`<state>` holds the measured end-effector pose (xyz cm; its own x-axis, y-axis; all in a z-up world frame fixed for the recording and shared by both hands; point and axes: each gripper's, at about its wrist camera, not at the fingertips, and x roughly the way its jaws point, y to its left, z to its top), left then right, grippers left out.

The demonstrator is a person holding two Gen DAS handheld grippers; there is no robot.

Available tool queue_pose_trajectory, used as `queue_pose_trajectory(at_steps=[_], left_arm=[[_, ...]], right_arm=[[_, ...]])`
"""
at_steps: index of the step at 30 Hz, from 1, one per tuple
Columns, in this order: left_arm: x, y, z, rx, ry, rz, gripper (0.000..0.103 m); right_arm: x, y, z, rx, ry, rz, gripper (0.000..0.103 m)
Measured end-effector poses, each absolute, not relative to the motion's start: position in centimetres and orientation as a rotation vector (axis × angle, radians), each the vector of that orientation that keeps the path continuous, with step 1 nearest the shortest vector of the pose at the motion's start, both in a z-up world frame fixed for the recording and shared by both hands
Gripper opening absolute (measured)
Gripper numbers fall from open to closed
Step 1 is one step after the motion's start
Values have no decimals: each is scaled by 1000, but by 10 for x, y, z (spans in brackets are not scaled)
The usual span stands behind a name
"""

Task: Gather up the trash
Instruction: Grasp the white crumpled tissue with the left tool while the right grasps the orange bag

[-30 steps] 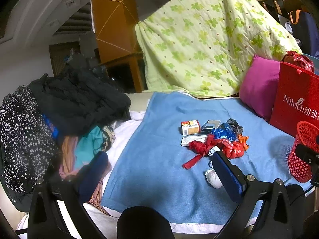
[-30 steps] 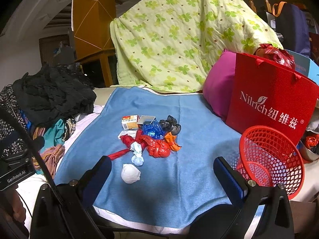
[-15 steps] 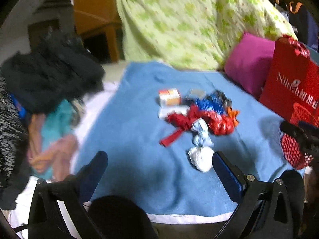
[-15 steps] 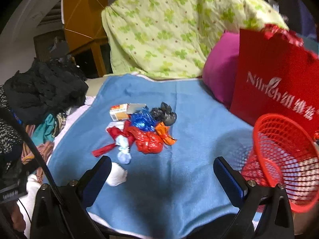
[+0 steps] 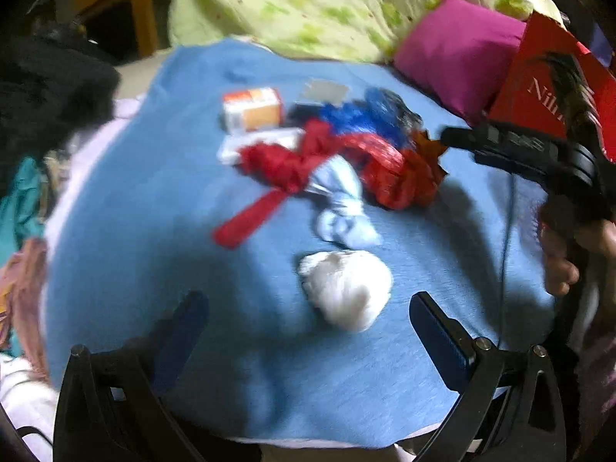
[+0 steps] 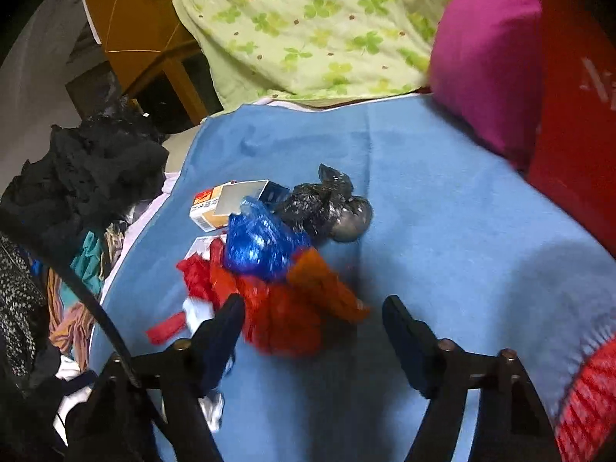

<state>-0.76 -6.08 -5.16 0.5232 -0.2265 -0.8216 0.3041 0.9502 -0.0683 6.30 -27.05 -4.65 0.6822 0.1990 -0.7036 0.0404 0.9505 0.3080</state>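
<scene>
Both grippers have dropped closer to the trash pile since a second ago. Your left gripper is hovering spread wide over the white wad; your right gripper is hanging unclenched around the red bag, beside the red basket, whose contents are out of view.

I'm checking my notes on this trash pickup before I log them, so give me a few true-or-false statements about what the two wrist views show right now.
1. The white crumpled wad lies between the open fingers of the left gripper. True.
2. The right gripper is shut on the red crinkled plastic bag. False: its fingers are apart, with the bag between them.
3. The trash lies on a blue blanket. True.
4. The small orange and white carton is in the red mesh basket. False: it rests on the blanket.
</scene>
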Motion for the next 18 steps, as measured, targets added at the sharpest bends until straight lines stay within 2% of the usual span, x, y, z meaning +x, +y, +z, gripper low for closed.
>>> queue_pose_trajectory(at_steps=[2,4,6,7,9,10,11,18], left_arm=[[0,-69,-61,77,1009,-339,103],[4,-74,-68,68,1032,-369,97],[9,-78,-76,71,1067,-383,80],[11,-81,-80,69,1082,-391,75],[14,-83,-88,56,1109,-410,44],[16,-83,-91,44,1124,-419,41],[16,-83,-92,36,1125,-423,40],[2,-82,-67,26,1029,-462,35]], right_arm=[[81,-266,-56,317,851,128,65],[93,-265,-67,312,882,122,56],[103,-269,-77,331,916,125,40],[105,-272,-80,349,920,123,39],[106,-279,-80,396,911,133,34],[104,-282,-78,410,901,136,33],[101,-283,-74,407,888,135,29],[56,-287,-32,386,751,171,29]])
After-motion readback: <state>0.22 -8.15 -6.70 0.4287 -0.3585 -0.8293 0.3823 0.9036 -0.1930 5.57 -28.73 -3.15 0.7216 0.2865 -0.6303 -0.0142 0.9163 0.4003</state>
